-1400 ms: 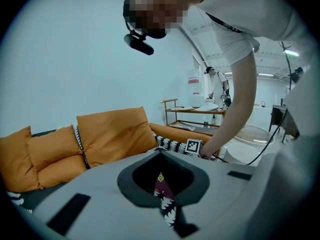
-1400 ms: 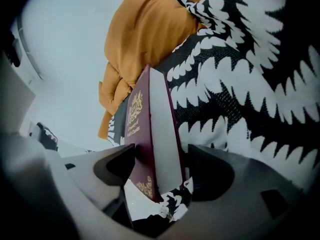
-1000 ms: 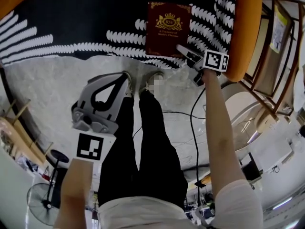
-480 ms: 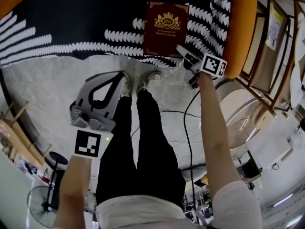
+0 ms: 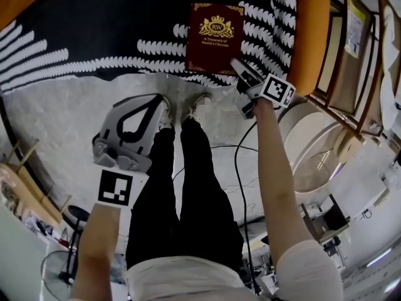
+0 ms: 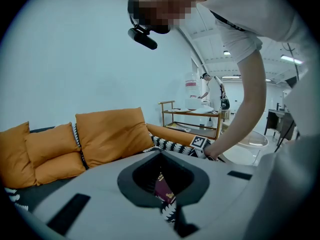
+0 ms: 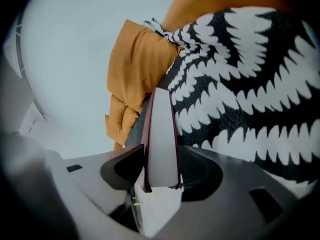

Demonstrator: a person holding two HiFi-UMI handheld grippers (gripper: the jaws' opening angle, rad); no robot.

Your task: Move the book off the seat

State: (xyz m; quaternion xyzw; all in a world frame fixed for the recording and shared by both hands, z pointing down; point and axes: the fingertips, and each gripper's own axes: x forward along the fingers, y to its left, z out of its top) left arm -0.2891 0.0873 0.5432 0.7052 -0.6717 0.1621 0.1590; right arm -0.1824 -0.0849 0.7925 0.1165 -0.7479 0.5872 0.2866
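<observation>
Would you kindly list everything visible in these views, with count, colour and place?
book: one, dark red with gold crest, near the seat's front edge
seat: one, black with white leaf pattern, under the book
cushions: at least three, orange, behind the seat
sofa arm: one, orange, right of the book
wooden shelf: one, light brown, beyond the sofa arm
cable: one, black, on the grey floor
legs: two, black trousers, standing before the seat
left tongs: one, grey, shut, empty, above the floor
right tongs: one, grey, jaws just been closing, gripping the book's near right corner
</observation>
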